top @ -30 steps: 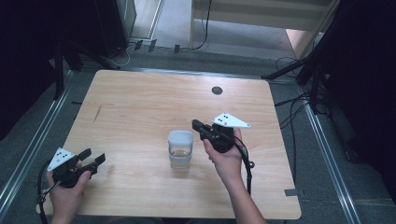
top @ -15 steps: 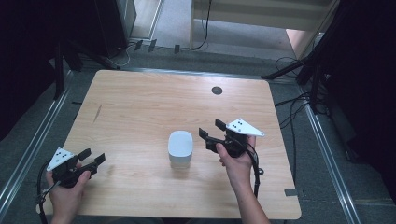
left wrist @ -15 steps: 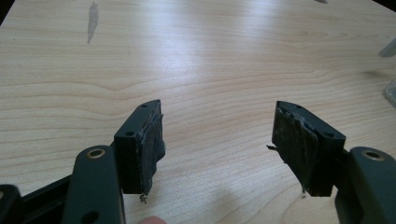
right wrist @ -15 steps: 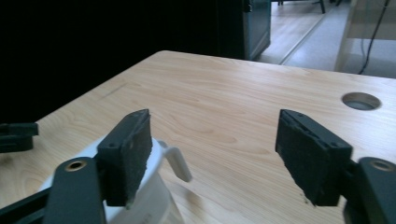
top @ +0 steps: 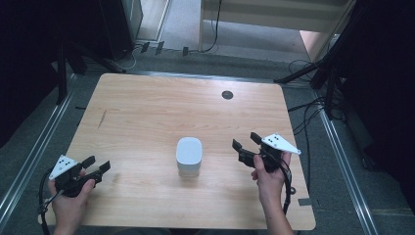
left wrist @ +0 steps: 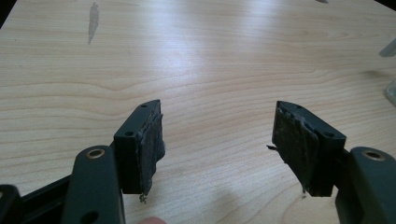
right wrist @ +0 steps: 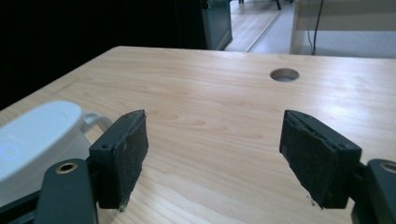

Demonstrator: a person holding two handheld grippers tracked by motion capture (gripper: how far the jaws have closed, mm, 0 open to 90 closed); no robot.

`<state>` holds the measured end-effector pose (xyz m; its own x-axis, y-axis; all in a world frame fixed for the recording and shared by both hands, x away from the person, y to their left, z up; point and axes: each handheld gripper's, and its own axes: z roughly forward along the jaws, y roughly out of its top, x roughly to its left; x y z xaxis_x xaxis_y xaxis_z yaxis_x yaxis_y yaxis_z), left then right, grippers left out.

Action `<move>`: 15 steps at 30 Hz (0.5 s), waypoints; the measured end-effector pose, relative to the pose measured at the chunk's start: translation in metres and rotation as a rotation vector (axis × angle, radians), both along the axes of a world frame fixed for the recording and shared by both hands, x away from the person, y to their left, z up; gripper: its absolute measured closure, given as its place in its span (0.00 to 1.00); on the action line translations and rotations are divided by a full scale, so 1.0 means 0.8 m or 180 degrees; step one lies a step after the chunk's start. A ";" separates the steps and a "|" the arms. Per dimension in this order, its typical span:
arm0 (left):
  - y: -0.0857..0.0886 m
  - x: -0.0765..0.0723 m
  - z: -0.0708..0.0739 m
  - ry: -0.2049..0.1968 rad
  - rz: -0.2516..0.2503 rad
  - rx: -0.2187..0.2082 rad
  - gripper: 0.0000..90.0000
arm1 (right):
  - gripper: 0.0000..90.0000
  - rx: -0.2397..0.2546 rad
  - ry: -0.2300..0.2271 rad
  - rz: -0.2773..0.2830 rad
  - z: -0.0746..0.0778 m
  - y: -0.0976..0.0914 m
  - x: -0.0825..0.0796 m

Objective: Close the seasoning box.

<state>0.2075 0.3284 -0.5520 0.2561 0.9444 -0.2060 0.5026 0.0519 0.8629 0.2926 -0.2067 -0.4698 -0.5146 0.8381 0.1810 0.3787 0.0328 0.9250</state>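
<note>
A light wooden table (top: 147, 112) with rounded corners stands on a grey floor, a round cable hole (top: 227, 95) near its far edge. Near the table's middle, toward the person's side, sits a white lidded container (top: 189, 155), upright and untouched. To its right, well apart from it, the right gripper (top: 243, 146) is held above the wood with its jaws spread wide and nothing between them; the container's lid shows beside its left jaw in the right gripper view. The left gripper (top: 96, 166) hovers at the near left corner, jaws likewise parted and empty.
</note>
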 end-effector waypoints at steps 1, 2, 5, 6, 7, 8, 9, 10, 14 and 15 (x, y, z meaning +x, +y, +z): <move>0.000 0.000 0.000 0.0000 0.0001 0.0001 0.38 | 0.27 -0.0014 0.0012 -0.0018 -0.003 -0.005 -0.002; 0.000 0.000 0.000 -0.0002 0.0000 0.0007 0.37 | 0.27 -0.0044 0.0036 -0.0060 -0.009 -0.014 -0.005; 0.000 0.000 0.000 -0.0005 0.0007 0.0013 0.37 | 0.27 -0.0046 0.0082 -0.0121 -0.018 -0.028 -0.011; -0.001 0.000 0.000 -0.0007 0.0008 0.0016 0.37 | 0.27 -0.0047 0.0099 -0.0142 -0.022 -0.033 -0.013; -0.001 0.000 0.000 -0.0007 0.0008 0.0016 0.37 | 0.27 -0.0047 0.0099 -0.0142 -0.022 -0.033 -0.013; -0.001 0.000 0.000 -0.0008 0.0010 0.0018 0.37 | 0.27 -0.0045 0.0144 -0.0190 -0.030 -0.043 -0.018; -0.001 0.000 0.000 -0.0008 0.0010 0.0018 0.37 | 0.27 -0.0044 0.0162 -0.0204 -0.032 -0.046 -0.020; -0.001 0.000 0.000 -0.0007 0.0009 0.0019 0.37 | 0.27 -0.0043 0.0170 -0.0225 -0.036 -0.050 -0.022; -0.001 0.000 0.000 -0.0010 0.0012 0.0018 0.37 | 0.27 -0.0044 0.0230 -0.0305 -0.050 -0.066 -0.032; -0.001 0.000 0.000 -0.0010 0.0012 0.0018 0.37 | 0.27 -0.0044 0.0230 -0.0305 -0.050 -0.066 -0.032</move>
